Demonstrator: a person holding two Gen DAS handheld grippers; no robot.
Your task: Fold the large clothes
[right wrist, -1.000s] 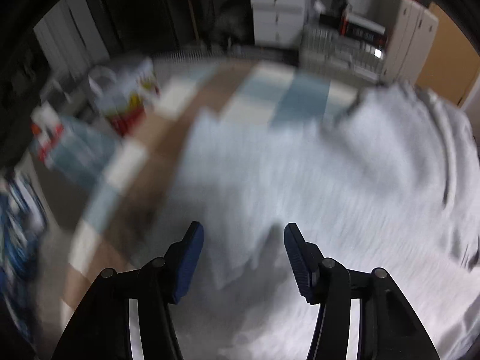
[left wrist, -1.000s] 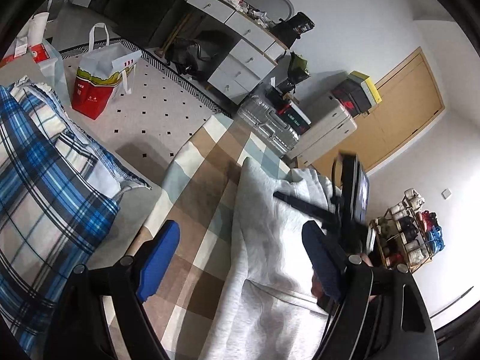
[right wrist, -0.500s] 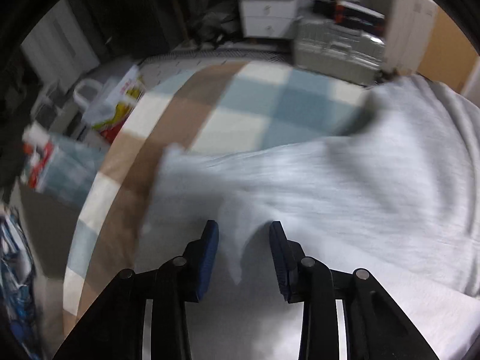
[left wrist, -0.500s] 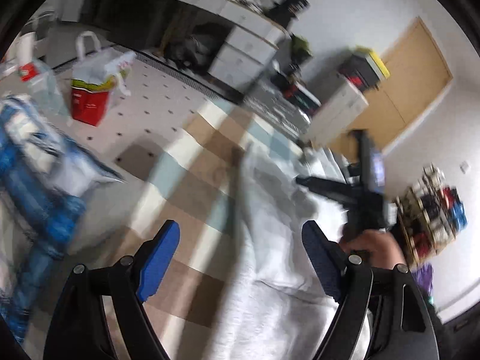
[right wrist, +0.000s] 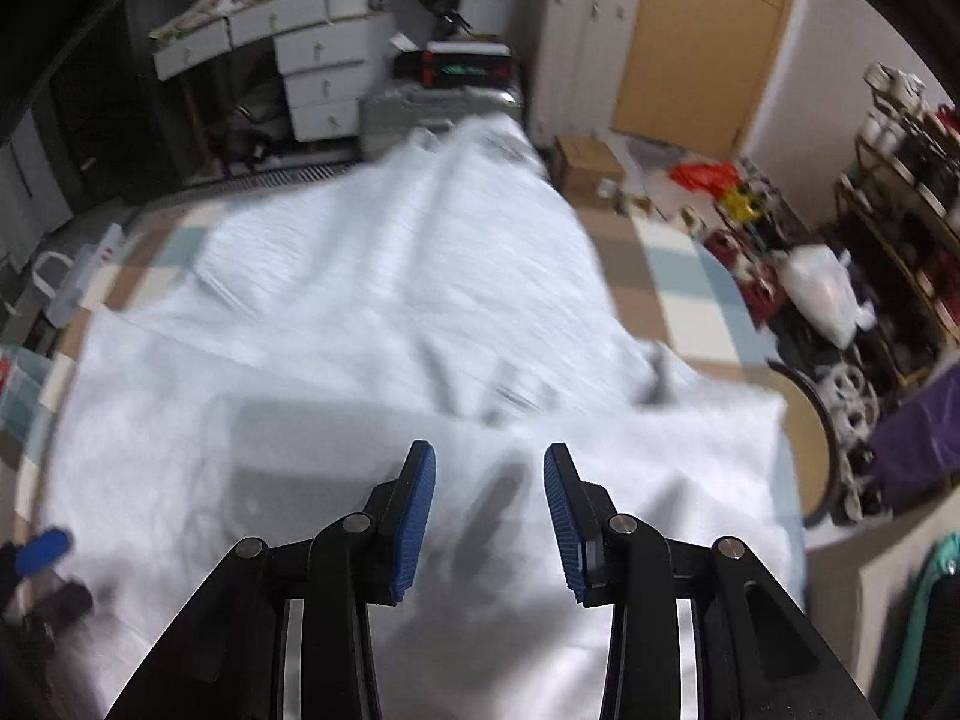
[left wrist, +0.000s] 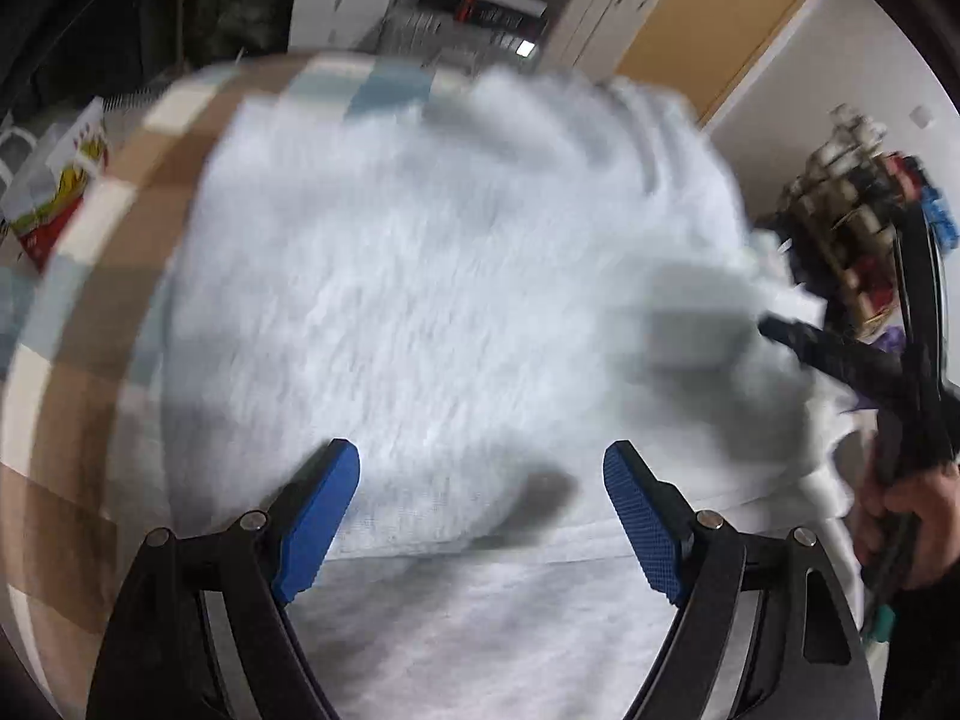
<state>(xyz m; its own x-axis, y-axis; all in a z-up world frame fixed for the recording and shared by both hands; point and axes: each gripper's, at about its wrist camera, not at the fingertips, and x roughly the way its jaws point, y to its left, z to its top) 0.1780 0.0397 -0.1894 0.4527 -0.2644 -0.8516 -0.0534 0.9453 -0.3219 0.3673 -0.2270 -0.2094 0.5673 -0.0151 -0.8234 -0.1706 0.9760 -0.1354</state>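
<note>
Grey garment (left wrist: 456, 276) beneath parted grippers

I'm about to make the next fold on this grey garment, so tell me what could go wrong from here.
1. Both tools hover open: the left tool and the right tool, whose jaws have just been opening, hold nothing. A shallow pinch may catch only the top layer of the grey garment.
2. The garment is still wrinkled near its middle, so creases could get folded in.
3. The right tool's side sits near the checked blanket; a low grab could snag it.
</note>
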